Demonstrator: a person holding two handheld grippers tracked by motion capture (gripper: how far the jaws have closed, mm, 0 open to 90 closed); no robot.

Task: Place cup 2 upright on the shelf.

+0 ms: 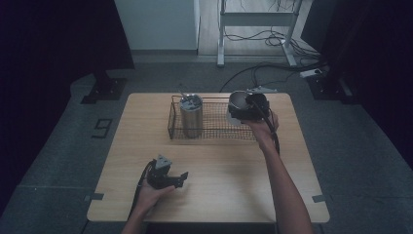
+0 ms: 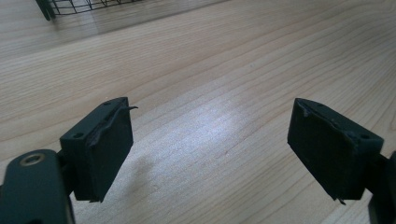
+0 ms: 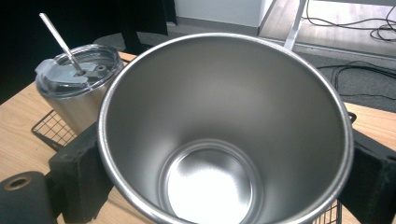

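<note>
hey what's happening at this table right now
A person is working with handheld tongs in each hand. The right tongs are clamped on an open, empty steel tumbler, holding it at the right end of the wire basket. A second, lidded tumbler with a metal straw stands upright at the left end of that basket. The left tongs sit low over the wooden table near its front edge, jaws apart with nothing between them.
</note>
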